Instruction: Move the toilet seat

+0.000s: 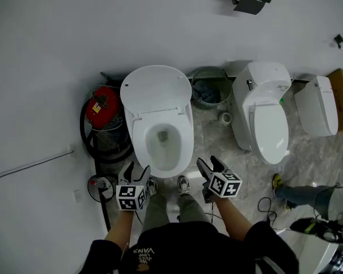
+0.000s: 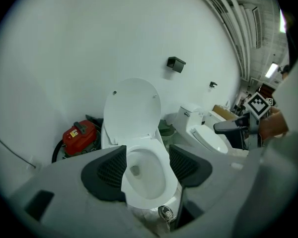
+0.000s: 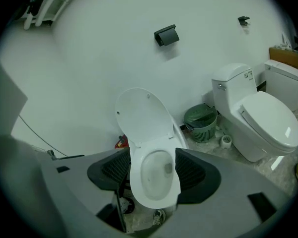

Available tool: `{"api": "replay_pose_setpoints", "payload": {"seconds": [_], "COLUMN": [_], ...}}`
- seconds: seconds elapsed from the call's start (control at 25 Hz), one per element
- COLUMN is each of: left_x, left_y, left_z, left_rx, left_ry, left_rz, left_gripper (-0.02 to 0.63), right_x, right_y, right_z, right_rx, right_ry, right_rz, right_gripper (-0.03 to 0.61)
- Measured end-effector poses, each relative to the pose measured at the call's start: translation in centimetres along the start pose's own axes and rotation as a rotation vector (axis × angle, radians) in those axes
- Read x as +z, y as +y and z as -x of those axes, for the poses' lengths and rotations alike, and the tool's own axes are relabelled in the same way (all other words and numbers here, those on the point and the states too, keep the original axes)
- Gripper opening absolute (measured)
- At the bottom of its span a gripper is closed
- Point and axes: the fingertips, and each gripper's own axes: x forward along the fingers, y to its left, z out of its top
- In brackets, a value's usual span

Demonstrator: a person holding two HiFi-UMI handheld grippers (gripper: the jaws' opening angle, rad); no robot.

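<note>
White toilet (image 1: 163,136), lid (image 1: 156,87) up against wall (image 1: 74,39). Left claw (image 1: 137,173) and right claw (image 1: 209,164) both open, empty, hanging near toilet's front, not touching.

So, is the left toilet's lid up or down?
Up: the lid stands raised at the back, and the bowl below it is uncovered.

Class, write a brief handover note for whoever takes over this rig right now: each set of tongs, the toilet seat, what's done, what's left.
Left tongs: open, empty, short of the bowl.
Right tongs: open, empty, alongside.
Toilet seat: down on the bowl; lid stands raised behind it.
Done: nothing; seat not yet touched.
Left: grip the seat and move it.
</note>
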Motion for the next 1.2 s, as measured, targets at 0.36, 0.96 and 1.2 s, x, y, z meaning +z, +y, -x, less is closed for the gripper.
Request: {"api": "replay_pose_setpoints", "payload": {"seconds": [0.36, 0.96, 1.2], "left_x": [-5.3, -17.7, -22.8], "left_y": [4.1, 7.7, 9.1], "left_z": [-4.0, -9.2, -10.5], "left_rx": [-0.025, -0.025, 0.027], "left_ry": [0.06, 0.244, 0.316], "left_rz": [0.05, 0.222, 0.38], "left_gripper": [0.27, 0.321, 0.327], "right_x": [-4.4, -14.9, -19.0], "right_y": [-0.6, -6.5, -9.0], "right_z": [-5.1, -12.7, -14.7], "right_rx": [-0.049, -0.12, -0.131], "right_ry": [0.034, 0.206, 0.272], "right_rz": [-0.003, -0.089, -0.175], "right_gripper": [0.289, 0.332, 0.356]}}
